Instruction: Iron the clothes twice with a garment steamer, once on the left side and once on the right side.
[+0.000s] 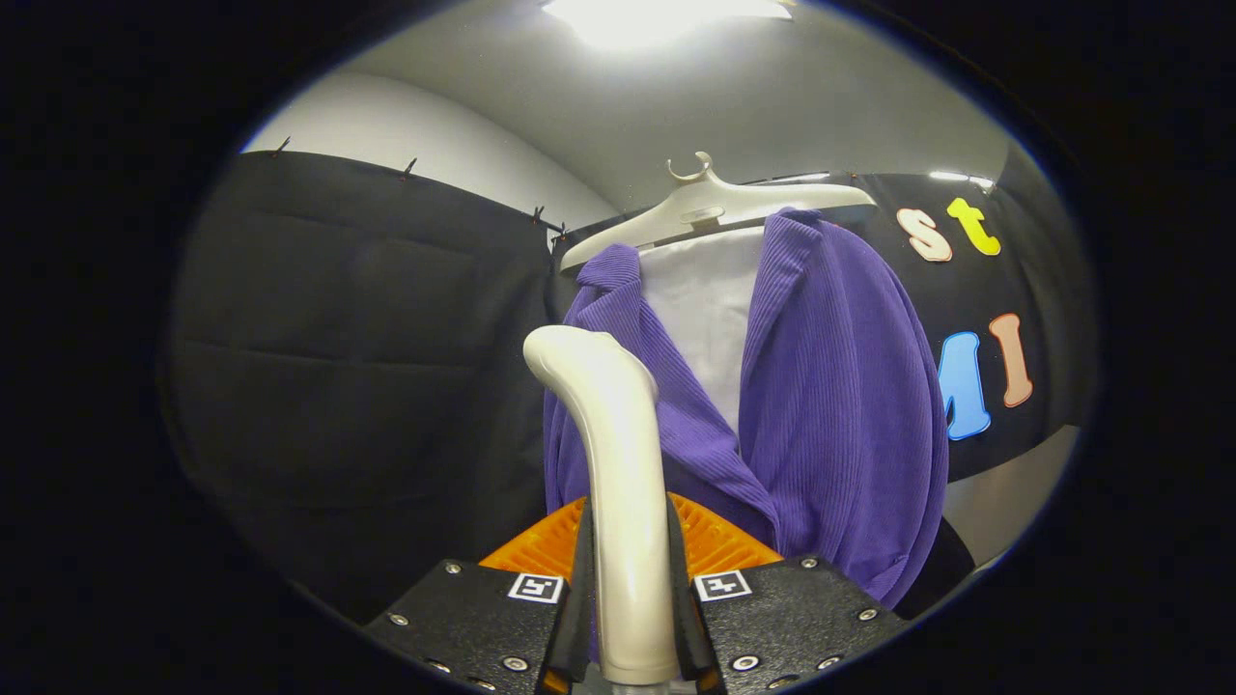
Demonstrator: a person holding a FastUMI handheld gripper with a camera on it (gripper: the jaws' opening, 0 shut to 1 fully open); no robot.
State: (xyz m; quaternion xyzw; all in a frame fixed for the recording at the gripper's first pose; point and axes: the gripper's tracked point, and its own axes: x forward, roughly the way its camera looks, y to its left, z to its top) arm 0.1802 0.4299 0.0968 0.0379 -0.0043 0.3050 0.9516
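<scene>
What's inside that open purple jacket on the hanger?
A white garment shows inside the purple jacket under the hanger. The steamer, clamped in the gripper, covers the jacket's lower left.

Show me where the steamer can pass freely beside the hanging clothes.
Free: the gap between the black cloth wall and the purple cardigan. Crowded: the steamer, clamped in the gripper, is close against the cardigan's left front, under the hanger.

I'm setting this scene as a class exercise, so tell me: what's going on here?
A hand-held gripper is shut on the white handle of a garment steamer, both fingers pressing its sides. The steamer's head points toward a purple cardigan hanging over a white shirt on a white hanger. The head sits near the cardigan's left front panel; whether it touches the cloth cannot be told.
</scene>
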